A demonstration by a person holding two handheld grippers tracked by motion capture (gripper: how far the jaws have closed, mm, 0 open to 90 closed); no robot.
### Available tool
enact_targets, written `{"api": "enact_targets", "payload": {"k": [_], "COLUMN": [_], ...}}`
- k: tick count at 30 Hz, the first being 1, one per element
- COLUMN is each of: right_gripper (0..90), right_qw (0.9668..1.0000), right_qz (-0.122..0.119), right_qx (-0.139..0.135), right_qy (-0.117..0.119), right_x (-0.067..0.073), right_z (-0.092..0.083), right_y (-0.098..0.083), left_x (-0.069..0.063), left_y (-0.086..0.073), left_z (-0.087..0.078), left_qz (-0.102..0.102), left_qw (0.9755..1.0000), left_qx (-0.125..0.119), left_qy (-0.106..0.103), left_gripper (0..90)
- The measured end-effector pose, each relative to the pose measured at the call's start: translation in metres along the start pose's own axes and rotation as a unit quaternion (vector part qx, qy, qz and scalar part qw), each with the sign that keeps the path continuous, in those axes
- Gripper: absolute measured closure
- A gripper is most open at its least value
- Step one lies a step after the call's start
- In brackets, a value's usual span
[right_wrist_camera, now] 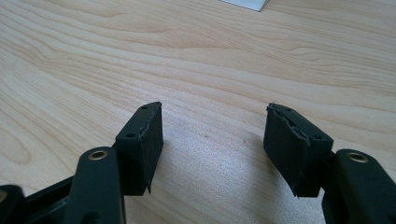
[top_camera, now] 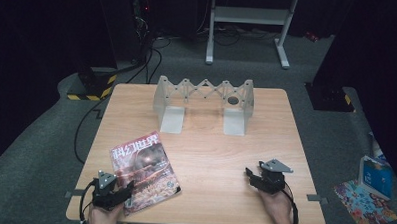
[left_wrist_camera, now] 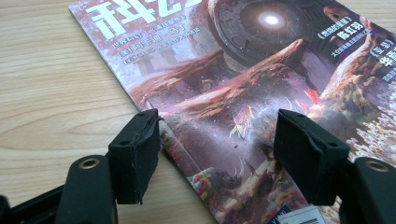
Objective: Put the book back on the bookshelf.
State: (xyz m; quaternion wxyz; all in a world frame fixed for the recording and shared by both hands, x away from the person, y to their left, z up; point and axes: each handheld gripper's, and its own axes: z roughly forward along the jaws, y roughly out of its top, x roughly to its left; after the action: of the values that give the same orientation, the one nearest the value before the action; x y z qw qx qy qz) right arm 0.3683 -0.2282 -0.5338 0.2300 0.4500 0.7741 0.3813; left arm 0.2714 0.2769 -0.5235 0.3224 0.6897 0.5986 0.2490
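High view: nearest the camera, at the desk's near edge, the left gripper [top_camera: 126, 189] sits at the near left corner with its jaws wide apart over the near edge of a magazine [top_camera: 144, 170]; nothing is clamped. The magazine lies flat on the desk [top_camera: 210, 142], cover up, turned at an angle, in the near left quarter. The right gripper [top_camera: 249, 175] rests near the near right corner on bare wood, jaws wide, empty, well apart from the magazine. At the far edge stands a grey expandable rack [top_camera: 203, 99] with two flat feet, untouched. Left gripper view: the two black jaws straddle the magazine's [left_wrist_camera: 243, 93] spine-side edge, the left pad beside that edge over bare wood, the right pad above the glossy cover; I cannot tell whether either pad touches the paper. Judgement: the magazine is light, thin and floppy, with a slick cover; lying flat it offers no lip, so a pinch needs one jaw slid under an edge. The bound spine is the stiffest place to grip; held by a loose corner it would likely sag or fan open. Right gripper view: both pads hang wide over plain wood grain; a pale corner of the rack's foot [right_wrist_camera: 247, 3] shows at the top edge.
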Motion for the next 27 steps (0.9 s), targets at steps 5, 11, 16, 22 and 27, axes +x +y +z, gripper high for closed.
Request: {"api": "enact_targets", "payload": {"k": [5, 11, 16, 22, 27], "right_gripper": [37.7, 37.7, 37.7, 37.7, 37.6], "right_qw": [1.0, 1.0, 1.0, 1.0, 1.0], "right_qz": [0.0, 0.0, 0.0, 0.0, 0.0], "right_qx": [0.0, 0.0, 0.0, 0.0, 0.0], "right_qy": [0.0, 0.0, 0.0, 0.0, 0.0], "right_x": [0.0, 0.0, 0.0, 0.0, 0.0], "right_z": [0.0, 0.0, 0.0, 0.0, 0.0], "right_y": [0.0, 0.0, 0.0, 0.0, 0.0], "left_x": [-0.006, -0.015, -0.024, -0.034, -0.041], "left_y": [0.0, 0.002, 0.006, 0.01, 0.013], "left_z": [0.001, 0.004, 0.009, 0.014, 0.018], "left_qz": [0.004, 0.008, 0.016, 0.022, 0.026], "left_qw": [1.0, 0.9999, 0.9997, 0.9994, 0.9992], "left_qx": [-0.002, -0.004, -0.004, -0.005, -0.004], "left_qy": [-0.005, -0.012, -0.02, -0.027, -0.032], "left_gripper": [31.9, 31.8, 31.8, 31.7, 31.7]}}
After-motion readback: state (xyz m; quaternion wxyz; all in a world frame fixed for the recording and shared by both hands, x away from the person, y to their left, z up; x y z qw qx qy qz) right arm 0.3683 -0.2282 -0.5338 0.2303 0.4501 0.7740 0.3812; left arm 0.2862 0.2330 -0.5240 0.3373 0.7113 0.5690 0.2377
